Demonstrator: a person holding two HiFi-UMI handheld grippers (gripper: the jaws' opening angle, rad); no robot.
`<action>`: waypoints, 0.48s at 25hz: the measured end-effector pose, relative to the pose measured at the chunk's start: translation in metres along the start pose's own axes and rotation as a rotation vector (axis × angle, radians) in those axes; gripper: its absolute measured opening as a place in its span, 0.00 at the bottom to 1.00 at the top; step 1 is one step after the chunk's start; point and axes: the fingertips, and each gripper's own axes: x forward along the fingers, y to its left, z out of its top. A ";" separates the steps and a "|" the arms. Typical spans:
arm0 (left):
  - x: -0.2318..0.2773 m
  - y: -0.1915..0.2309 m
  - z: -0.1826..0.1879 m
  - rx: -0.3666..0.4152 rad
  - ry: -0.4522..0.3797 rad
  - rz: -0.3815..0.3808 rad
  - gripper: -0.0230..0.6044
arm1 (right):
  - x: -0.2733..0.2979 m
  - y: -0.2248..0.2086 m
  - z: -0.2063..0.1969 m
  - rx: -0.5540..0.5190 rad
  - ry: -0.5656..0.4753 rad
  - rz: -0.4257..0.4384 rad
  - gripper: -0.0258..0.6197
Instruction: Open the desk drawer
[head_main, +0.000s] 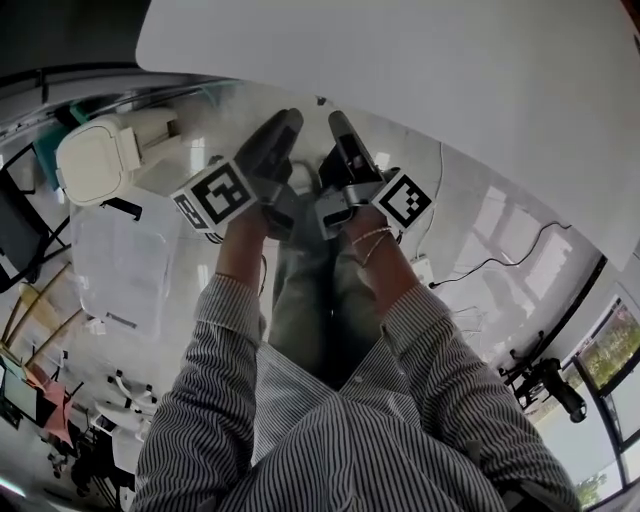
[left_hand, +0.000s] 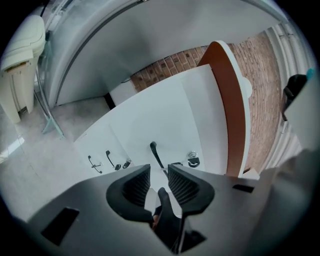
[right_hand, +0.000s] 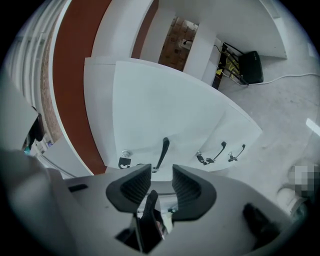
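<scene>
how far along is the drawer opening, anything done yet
Done: nothing yet; the drawer front looks flush and shut. In hand: the left tool and right tool are both open and empty, aimed at its black handle without touching it. Left: close a tool on the handle and pull the drawer out.

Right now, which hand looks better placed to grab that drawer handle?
Left, but only narrowly. Both are open and face the same black handle, yet it seems to run straight into the gap between the fingers of the left gripper; ahead of the right gripper it sits slightly off-centre.
</scene>
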 end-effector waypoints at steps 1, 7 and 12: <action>0.004 0.000 0.000 -0.004 0.009 -0.008 0.19 | 0.002 -0.001 0.002 -0.004 -0.003 -0.002 0.24; 0.021 -0.003 0.011 -0.043 0.001 -0.065 0.22 | 0.007 -0.004 0.020 0.044 -0.049 0.030 0.26; 0.034 -0.005 0.014 -0.045 0.013 -0.087 0.22 | 0.009 -0.003 0.029 0.087 -0.096 0.045 0.27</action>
